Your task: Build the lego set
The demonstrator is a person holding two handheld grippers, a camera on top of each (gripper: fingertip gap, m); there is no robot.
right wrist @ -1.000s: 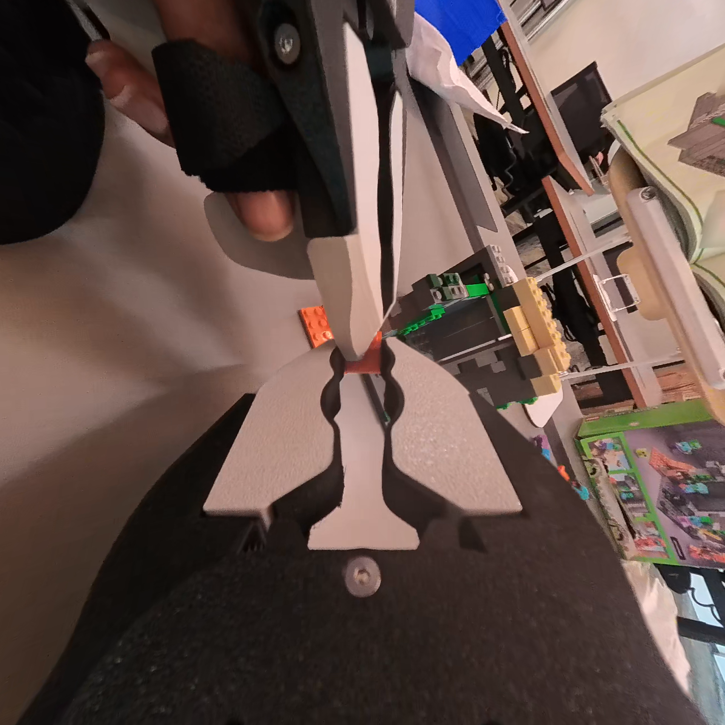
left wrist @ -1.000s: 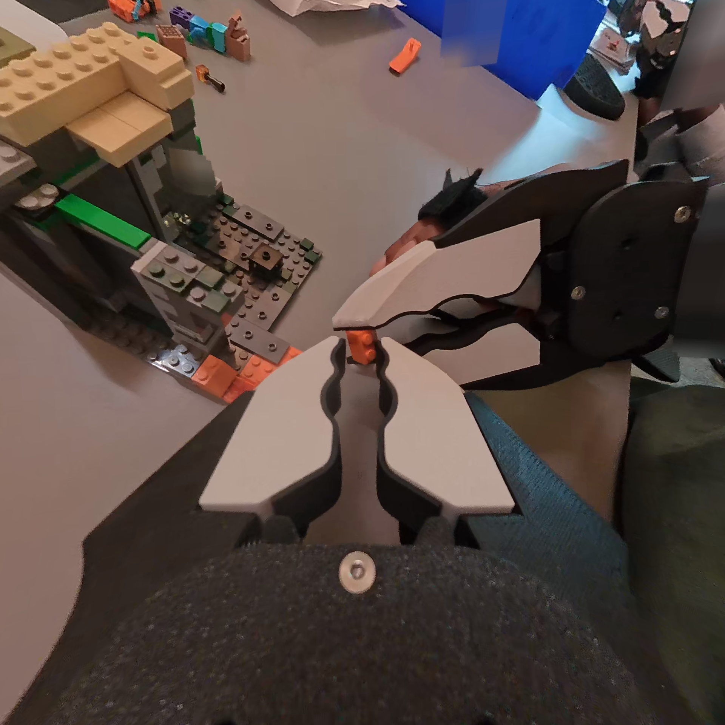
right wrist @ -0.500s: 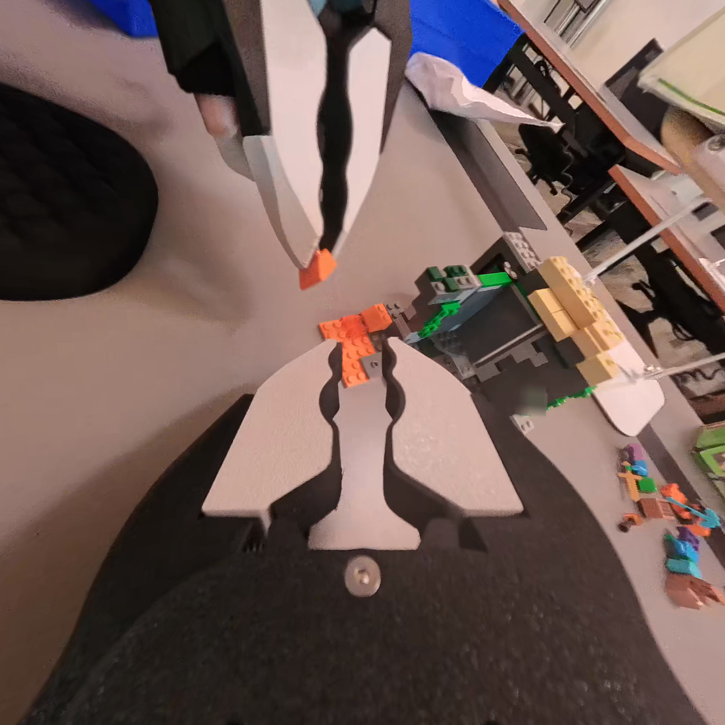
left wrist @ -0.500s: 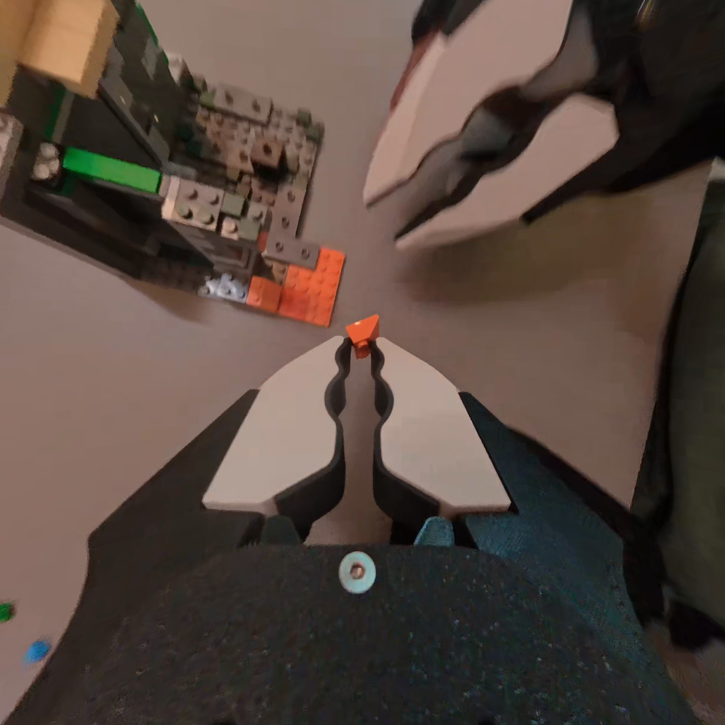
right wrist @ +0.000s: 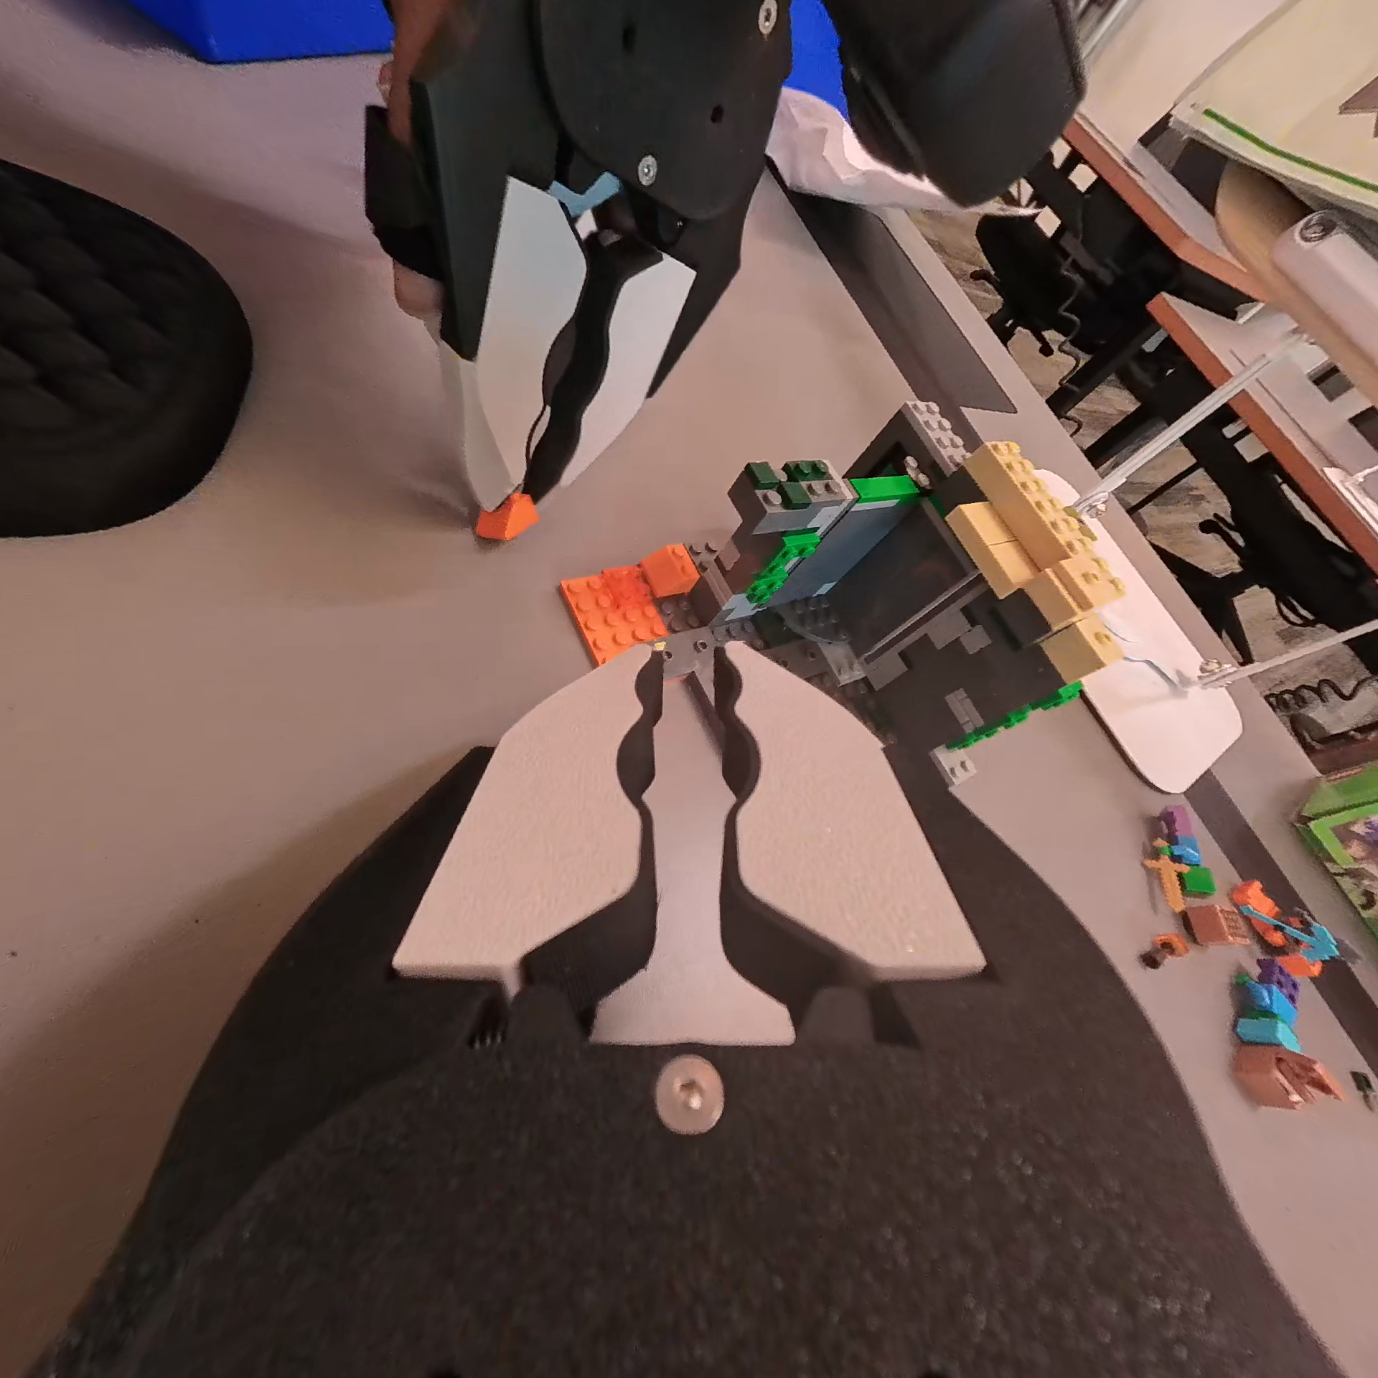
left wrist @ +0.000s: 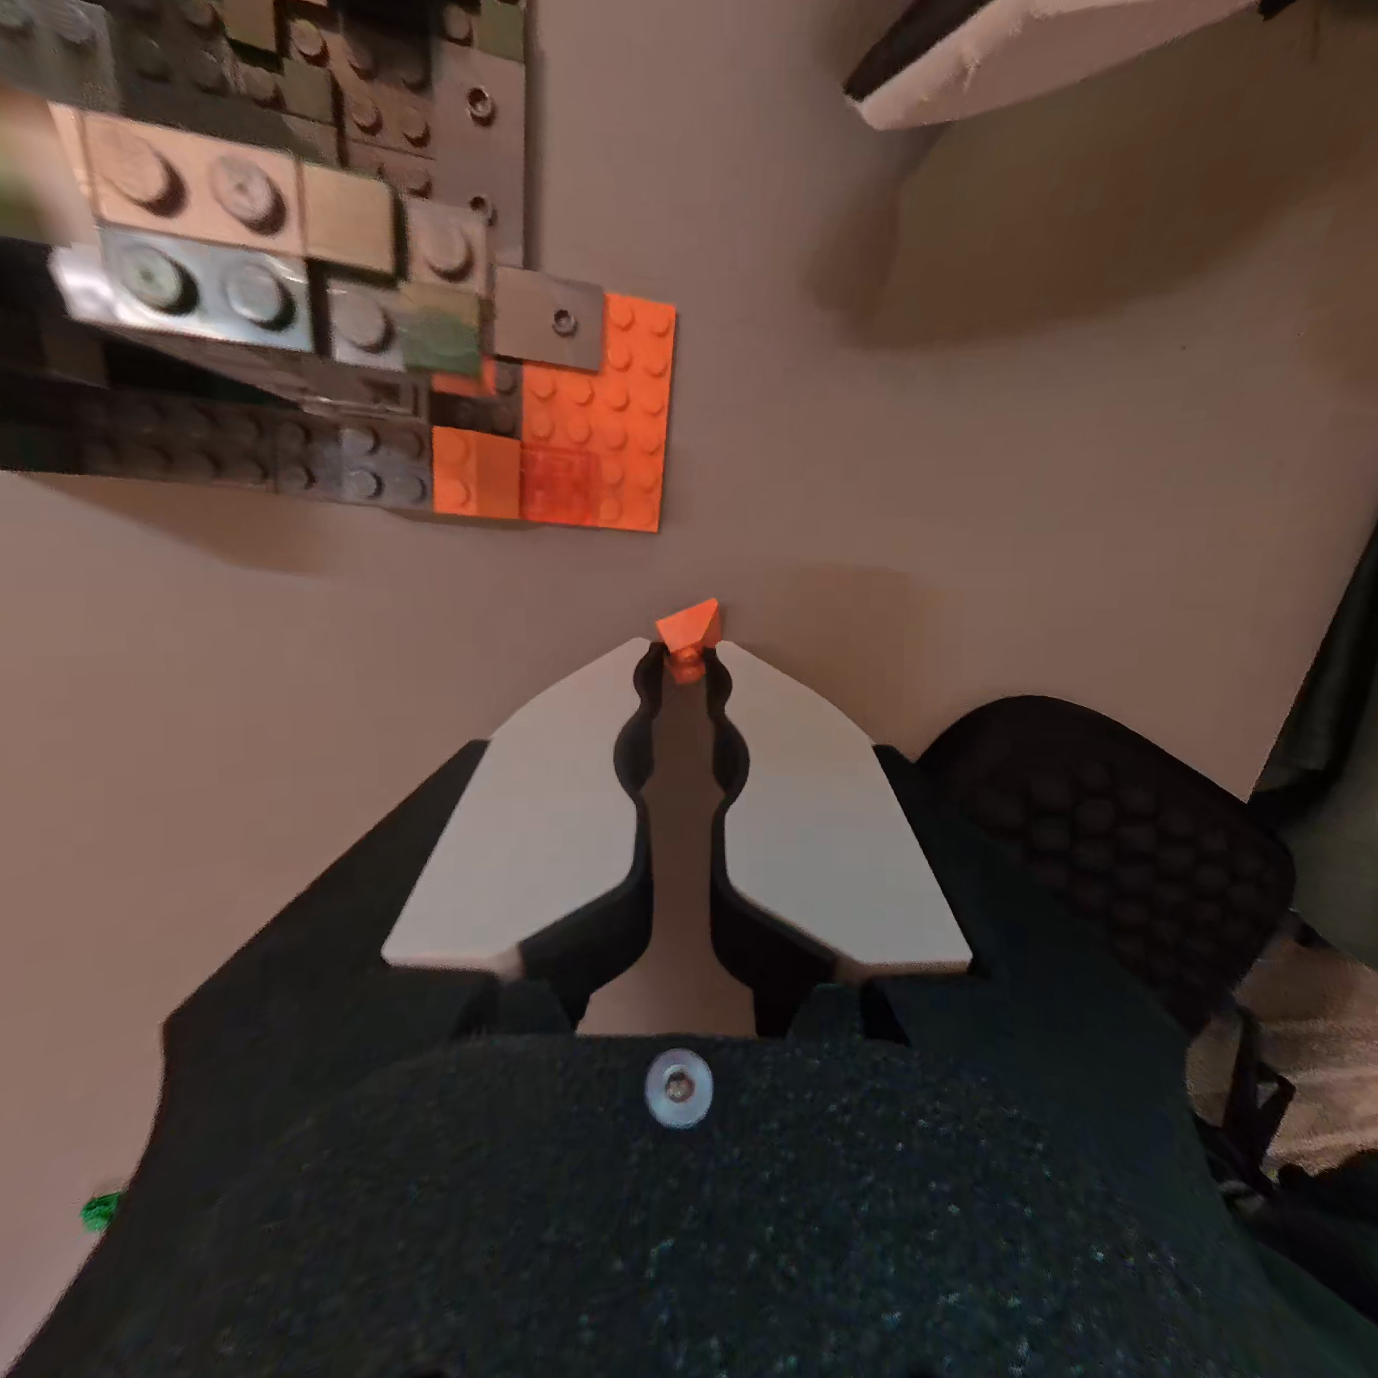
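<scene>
My left gripper [left wrist: 682, 656] is shut on a small orange sloped brick [left wrist: 687, 625]. In the right wrist view the left gripper [right wrist: 522, 496] holds that brick [right wrist: 509, 520] low over the grey table, left of the lego build [right wrist: 857, 581]. The build's orange corner plate [left wrist: 596, 417] lies just beyond the brick and also shows in the right wrist view [right wrist: 611, 611]. My right gripper [right wrist: 686, 664] is empty, its jaws nearly together, hovering near the plate's front edge. One of its fingers [left wrist: 1044, 67] shows at the top right of the left wrist view.
A black mesh seat [right wrist: 97, 358] lies at the table's left. Loose small lego pieces [right wrist: 1253, 954] and a green box [right wrist: 1342, 842] sit at the right. A white stand base [right wrist: 1163, 686] lies behind the build, and a blue bin [right wrist: 283, 22] at the back. Tip to tip, the grippers are about 10 centimeters apart. The black mesh seat [right wrist: 97, 358] sits 11 centimeters or so from the ends of my left fingers.
Both grippers held the orange brick together; the right one let go and drew back. The left gripper carried the brick down close to the orange plate.
</scene>
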